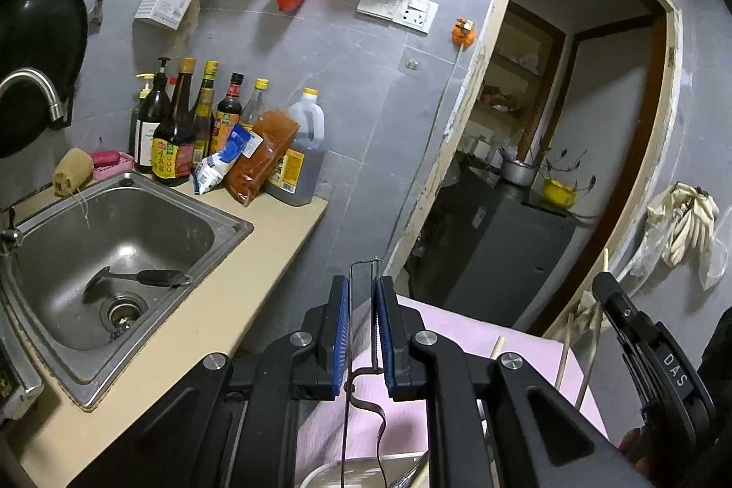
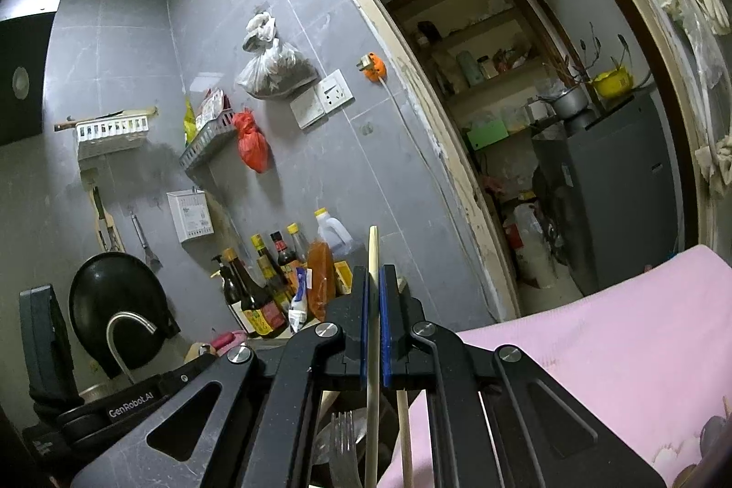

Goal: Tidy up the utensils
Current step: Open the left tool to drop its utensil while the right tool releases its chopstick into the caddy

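Two grippers are loaded: the right gripper (image 2: 374, 305) clamps an upright chopstick (image 2: 373, 259) at lower centre; the left gripper (image 1: 361, 323) pinches a thin wire utensil (image 1: 361, 264), lower centre.

Left wrist view angled down over sink (image 1: 114, 259), right wrist view level, both sharing bottles (image 2: 265, 282), doorway (image 1: 572, 122)

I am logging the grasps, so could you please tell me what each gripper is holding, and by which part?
The right gripper clamps a chopstick near its upper end. The left gripper grips a thin wire utensil just below its top.
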A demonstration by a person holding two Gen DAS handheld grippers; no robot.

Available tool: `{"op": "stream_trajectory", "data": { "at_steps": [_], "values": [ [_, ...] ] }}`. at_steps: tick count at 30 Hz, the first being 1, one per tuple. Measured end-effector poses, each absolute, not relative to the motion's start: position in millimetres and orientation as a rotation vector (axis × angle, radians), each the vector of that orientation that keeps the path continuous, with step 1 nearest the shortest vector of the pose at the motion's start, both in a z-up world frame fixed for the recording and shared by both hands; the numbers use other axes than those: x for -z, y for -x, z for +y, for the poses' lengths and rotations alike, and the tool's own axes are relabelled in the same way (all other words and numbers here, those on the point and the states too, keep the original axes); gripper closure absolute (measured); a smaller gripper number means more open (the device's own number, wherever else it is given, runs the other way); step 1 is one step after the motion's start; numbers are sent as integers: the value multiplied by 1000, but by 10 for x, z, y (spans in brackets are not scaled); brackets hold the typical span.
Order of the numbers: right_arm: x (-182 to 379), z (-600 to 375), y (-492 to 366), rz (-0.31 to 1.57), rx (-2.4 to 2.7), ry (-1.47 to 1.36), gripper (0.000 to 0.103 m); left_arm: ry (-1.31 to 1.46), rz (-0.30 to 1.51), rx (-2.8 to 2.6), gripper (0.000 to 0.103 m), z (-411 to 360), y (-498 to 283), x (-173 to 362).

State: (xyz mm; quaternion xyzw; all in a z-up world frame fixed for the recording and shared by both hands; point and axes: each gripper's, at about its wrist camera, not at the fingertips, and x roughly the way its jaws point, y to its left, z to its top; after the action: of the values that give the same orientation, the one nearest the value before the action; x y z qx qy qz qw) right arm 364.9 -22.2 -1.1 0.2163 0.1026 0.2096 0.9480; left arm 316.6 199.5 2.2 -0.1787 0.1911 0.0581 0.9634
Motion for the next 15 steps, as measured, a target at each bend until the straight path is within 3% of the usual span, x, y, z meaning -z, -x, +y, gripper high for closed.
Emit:
{"op": "stream_trajectory", "data": {
  "at_steps": [15],
  "values": [
    [126, -248, -3623, 226, -446, -440, 98, 325, 397, -122, 91, 2048, -3118, -23]
  ]
}}
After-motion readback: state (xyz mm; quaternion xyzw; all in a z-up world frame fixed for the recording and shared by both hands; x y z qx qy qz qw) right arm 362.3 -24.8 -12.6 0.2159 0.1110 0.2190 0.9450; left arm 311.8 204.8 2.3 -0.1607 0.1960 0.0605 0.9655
